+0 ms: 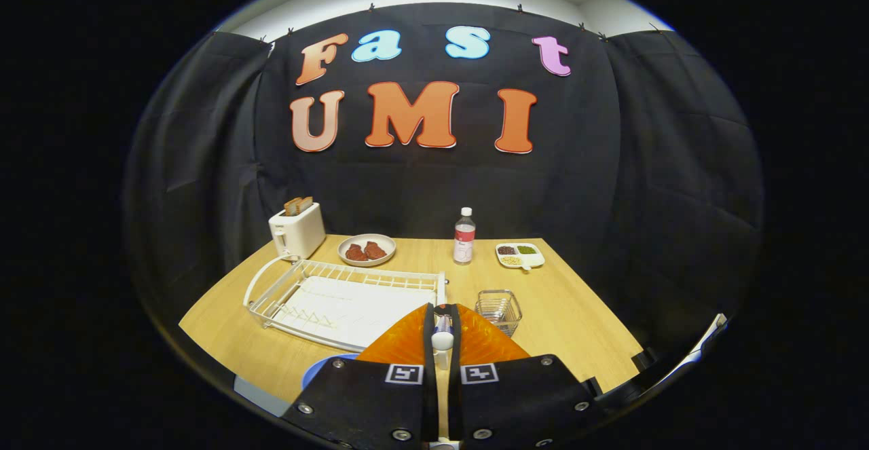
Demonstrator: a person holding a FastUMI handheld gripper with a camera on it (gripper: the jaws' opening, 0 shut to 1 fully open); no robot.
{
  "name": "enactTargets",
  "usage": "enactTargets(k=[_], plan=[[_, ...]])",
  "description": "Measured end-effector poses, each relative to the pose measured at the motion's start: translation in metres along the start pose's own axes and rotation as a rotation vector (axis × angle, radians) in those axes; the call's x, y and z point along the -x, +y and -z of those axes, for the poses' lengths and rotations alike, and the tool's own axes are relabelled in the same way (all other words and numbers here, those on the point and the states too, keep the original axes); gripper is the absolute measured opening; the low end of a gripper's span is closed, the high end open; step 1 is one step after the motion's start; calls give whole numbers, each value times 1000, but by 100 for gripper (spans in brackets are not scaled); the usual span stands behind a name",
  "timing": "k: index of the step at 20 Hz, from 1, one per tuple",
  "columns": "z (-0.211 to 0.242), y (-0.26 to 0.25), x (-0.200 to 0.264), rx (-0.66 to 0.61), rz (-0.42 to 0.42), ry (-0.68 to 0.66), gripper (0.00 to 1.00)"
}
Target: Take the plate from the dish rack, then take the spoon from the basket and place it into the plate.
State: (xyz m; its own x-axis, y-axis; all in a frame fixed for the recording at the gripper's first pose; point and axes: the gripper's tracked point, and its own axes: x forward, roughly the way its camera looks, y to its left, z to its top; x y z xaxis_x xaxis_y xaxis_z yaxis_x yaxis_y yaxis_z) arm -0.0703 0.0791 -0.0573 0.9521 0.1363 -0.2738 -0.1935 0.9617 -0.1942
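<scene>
The jaws (442, 321) are closed on the spoon (442, 334), both fingers pressing on its handle, which stands upright in the narrow gap between them. The jaws hang above the near edge of the bench (584, 314).

The plate (326, 368), blue, lies on the bench at its near edge, just beside and below the left finger; most of it is hidden by the gripper body, so its rim alone is visible.

The rack (339, 294), white wire with a white drip tray, sits on the left half of the bench, beyond the fingers and to their left; no dish stands in it. The basket (499, 309), a clear square wire holder, sits just beyond the right finger, right of the rack and apart from it.

Along the far edge of the bench, from left to right: a toaster (297, 231) at the far left corner with two slices standing in its slots; a bowl (366, 250) holding two reddish pieces; a bottle (464, 236), upright, with a white cap; a divided dish (520, 255) with dark, green and pale contents in separate compartments.
</scene>
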Motion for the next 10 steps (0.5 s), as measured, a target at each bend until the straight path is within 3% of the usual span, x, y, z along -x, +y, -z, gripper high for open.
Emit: enactTargets(k=[10], plan=[[39, 85, 26, 3, -189, 20, 6]])
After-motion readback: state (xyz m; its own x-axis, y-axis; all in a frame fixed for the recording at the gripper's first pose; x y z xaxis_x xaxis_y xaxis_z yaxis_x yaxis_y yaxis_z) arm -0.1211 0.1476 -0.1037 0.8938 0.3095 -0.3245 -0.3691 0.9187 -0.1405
